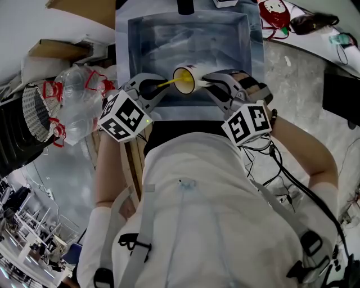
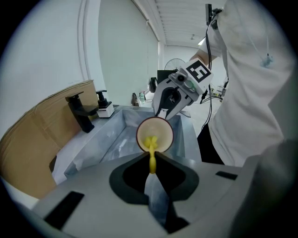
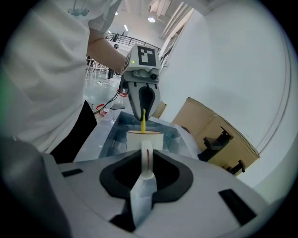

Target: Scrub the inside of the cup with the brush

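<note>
A white cup [image 1: 184,80] with a dark rim lies on its side over the sink, mouth towards the left. My right gripper [image 1: 216,84] is shut on the cup's handle [image 3: 146,160], and the cup body [image 3: 145,138] stands just beyond the jaws [image 3: 146,172]. My left gripper [image 1: 152,87] is shut on the thin handle of a yellow brush [image 2: 152,155]. The brush head sits inside the cup's mouth [image 2: 154,134]. In the right gripper view the brush [image 3: 143,120] runs down from the left gripper [image 3: 142,95] into the cup.
The grey sink [image 1: 146,34] lies under both grippers. A black faucet [image 2: 84,114] and a soap dispenser [image 2: 104,108] stand at its back edge, with cardboard [image 2: 42,135] behind. A clear plastic bag [image 1: 79,101] sits to the left, a red item [image 1: 274,14] at far right.
</note>
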A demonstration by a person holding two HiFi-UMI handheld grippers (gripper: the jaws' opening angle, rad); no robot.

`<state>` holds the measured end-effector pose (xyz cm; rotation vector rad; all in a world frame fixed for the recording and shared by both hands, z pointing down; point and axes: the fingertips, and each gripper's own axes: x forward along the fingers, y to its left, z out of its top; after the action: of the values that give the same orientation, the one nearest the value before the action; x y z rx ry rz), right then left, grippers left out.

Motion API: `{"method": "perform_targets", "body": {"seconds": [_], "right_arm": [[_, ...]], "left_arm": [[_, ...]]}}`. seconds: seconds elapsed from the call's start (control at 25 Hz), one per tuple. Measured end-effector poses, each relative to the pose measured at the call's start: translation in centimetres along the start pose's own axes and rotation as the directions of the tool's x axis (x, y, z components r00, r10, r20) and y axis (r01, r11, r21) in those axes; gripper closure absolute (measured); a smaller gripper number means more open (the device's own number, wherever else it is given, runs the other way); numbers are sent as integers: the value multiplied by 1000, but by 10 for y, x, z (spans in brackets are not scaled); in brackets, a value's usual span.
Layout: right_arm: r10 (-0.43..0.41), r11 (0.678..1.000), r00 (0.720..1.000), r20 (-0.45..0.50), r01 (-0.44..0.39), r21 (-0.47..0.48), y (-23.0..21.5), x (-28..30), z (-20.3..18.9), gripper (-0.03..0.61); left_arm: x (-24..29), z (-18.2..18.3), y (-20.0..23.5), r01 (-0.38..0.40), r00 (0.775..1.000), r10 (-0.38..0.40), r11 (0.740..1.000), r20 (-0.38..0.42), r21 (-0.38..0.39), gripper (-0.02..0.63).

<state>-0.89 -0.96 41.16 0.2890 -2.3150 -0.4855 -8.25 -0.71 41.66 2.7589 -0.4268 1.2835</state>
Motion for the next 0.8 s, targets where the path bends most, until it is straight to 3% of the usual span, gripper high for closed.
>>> {"method": "perform_targets", "body": {"seconds": [0.2, 0.8], "right_arm": [[14, 999, 1000, -6, -14, 31, 0, 2, -4, 511], [26, 999, 1000, -4, -25, 46, 2, 5, 0, 512]], "left_arm": [[1, -4, -11, 39, 999, -39, 999, -1, -29, 575], [-1, -2, -16, 53, 999, -53, 998, 4, -21, 575]]}}
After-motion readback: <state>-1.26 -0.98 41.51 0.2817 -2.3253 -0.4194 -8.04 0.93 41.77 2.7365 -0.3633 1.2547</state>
